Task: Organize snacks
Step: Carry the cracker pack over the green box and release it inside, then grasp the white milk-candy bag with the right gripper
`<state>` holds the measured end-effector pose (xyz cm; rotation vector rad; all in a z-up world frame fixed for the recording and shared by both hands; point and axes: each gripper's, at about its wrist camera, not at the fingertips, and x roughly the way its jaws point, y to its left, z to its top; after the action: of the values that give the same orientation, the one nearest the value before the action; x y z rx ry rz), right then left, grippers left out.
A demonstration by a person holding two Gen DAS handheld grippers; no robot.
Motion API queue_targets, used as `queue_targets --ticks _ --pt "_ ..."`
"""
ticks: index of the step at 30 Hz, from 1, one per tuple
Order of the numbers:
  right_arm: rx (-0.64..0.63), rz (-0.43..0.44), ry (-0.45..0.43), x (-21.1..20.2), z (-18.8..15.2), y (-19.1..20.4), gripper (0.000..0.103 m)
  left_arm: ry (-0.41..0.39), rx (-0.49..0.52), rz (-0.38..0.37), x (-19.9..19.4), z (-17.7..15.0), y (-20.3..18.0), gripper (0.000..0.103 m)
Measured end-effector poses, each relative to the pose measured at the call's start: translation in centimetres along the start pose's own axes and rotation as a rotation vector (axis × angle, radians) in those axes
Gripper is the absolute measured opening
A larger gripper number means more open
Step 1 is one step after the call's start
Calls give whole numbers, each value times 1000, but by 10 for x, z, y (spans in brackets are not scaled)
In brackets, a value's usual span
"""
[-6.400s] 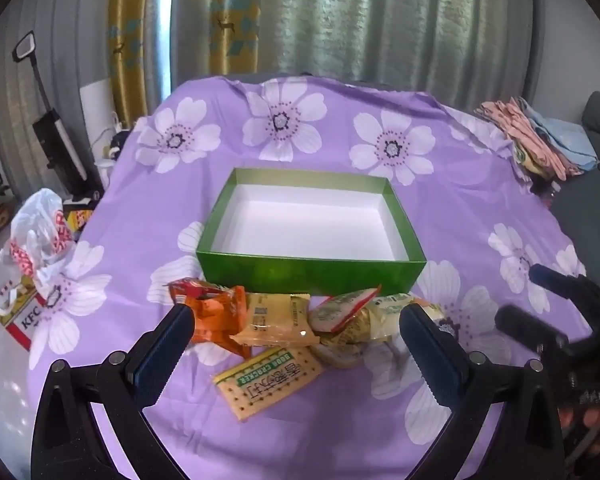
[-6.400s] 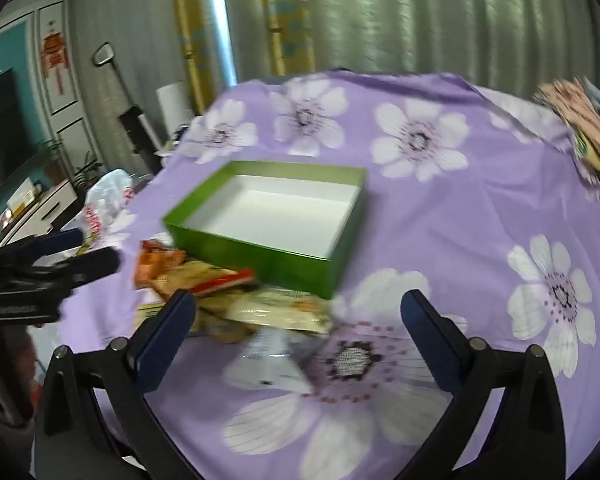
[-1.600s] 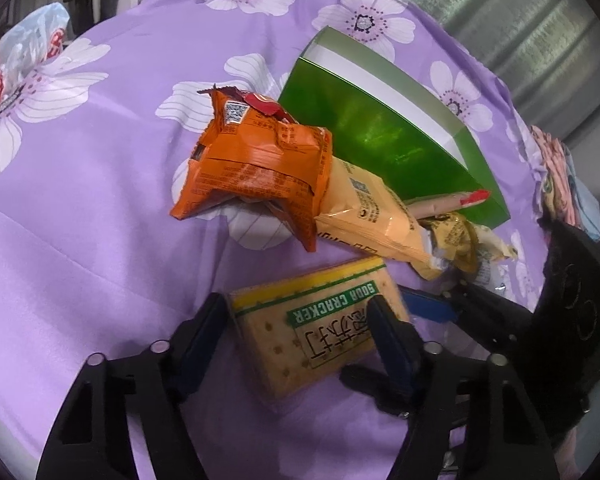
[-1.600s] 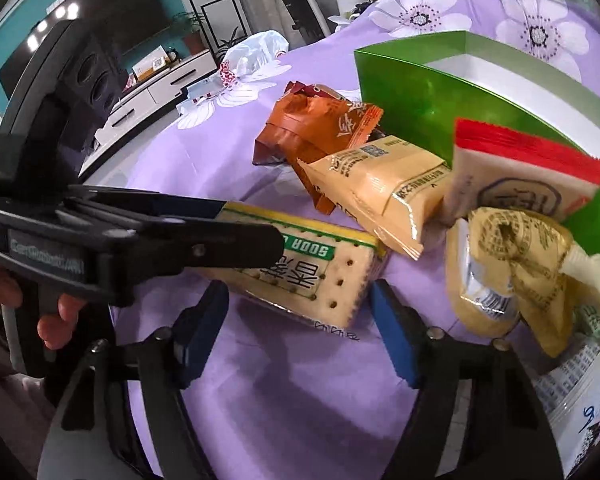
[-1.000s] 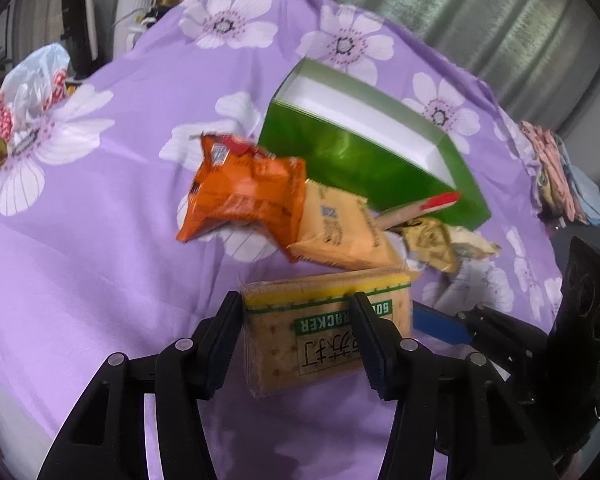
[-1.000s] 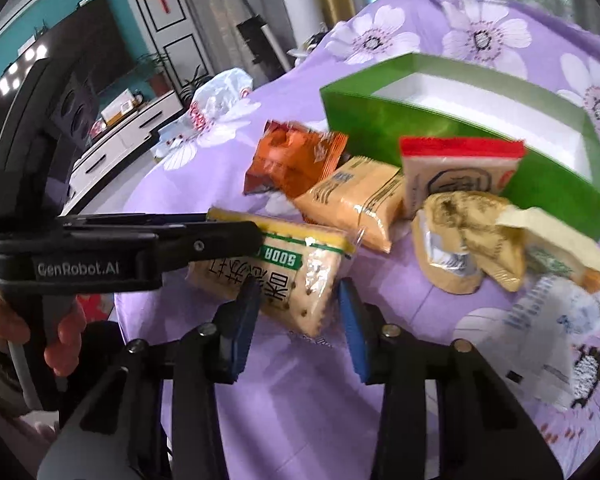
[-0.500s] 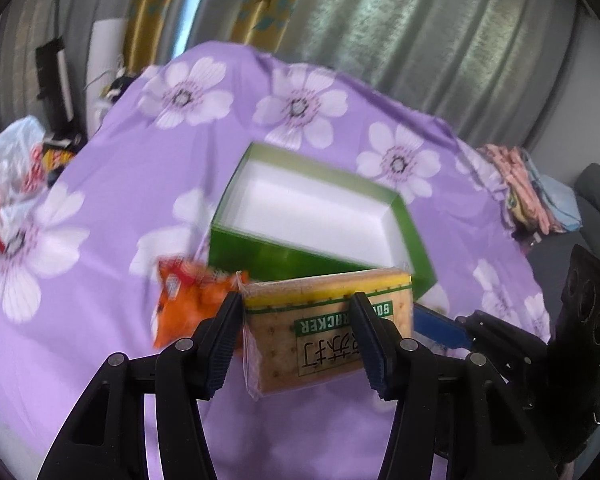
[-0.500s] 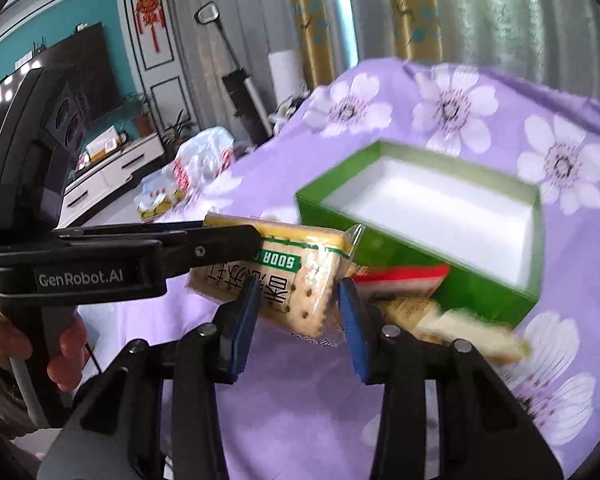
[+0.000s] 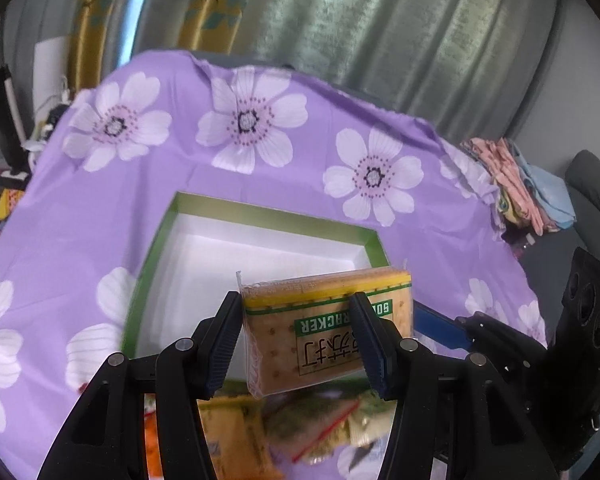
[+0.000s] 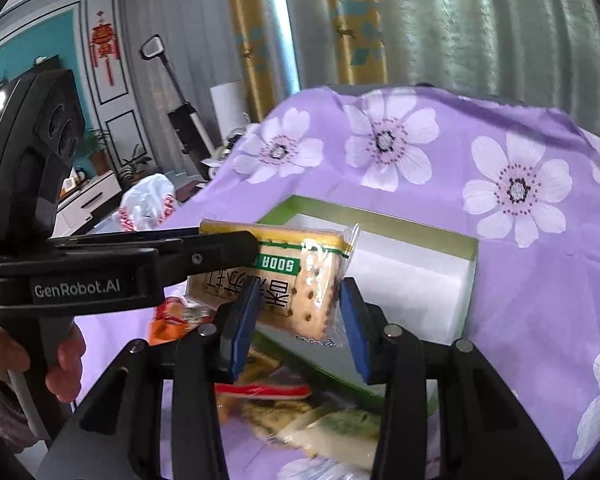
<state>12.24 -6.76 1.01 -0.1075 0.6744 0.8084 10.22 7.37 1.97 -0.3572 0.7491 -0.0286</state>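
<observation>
You are gripping the yellow-and-green plastic-wrapped soda cracker packet (image 9: 324, 328) with both left gripper (image 9: 300, 340) and right gripper (image 10: 298, 320) above the open green cardboard box (image 9: 260, 216), risking crushing crackers or dropping it short.

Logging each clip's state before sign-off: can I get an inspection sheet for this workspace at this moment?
Surface: purple flowered cloth over the table.
Job's things: soda cracker pack held in the air above the green box, whose white inside shows nothing in it; other snack packets lie before the box.
Clutter: folded cloths at the cloth's far right edge.
Grippers: left gripper and right gripper each clamp an end of the pack.
Cables: nothing seen.
Surroundings: curtains, upright vacuum, plastic bag beside the table.
</observation>
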Motion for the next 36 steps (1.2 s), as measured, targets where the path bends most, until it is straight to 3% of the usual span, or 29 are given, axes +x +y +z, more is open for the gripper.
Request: queue_targets --ticks 4,9,12,16,22,27,30,33,36 --pt "21 -27 39 21 -1 -15 45 54 -1 -1 26 4 0 55" --pt "48 -51 60 33 -5 -27 58 101 -4 11 48 3 -2 55" --pt "62 -60 54 26 -8 -31 58 107 -20 36 48 3 2 78" --pt "90 -65 34 3 -14 -36 62 91 -26 64 31 -1 8 80" --pt "112 -83 22 -40 -37 -31 67 59 -2 69 -12 -21 3 81" --pt "121 -93 -13 -86 -46 -21 73 41 79 22 -58 -28 -28 81" --pt "106 -94 -54 -122 -26 -12 73 -6 147 10 -93 -11 -56 81" --pt "73 -80 -140 -174 16 -1 73 -101 223 -1 -151 24 -91 81" --pt "44 -82 -240 -233 67 8 73 -224 339 71 -209 54 -131 81"
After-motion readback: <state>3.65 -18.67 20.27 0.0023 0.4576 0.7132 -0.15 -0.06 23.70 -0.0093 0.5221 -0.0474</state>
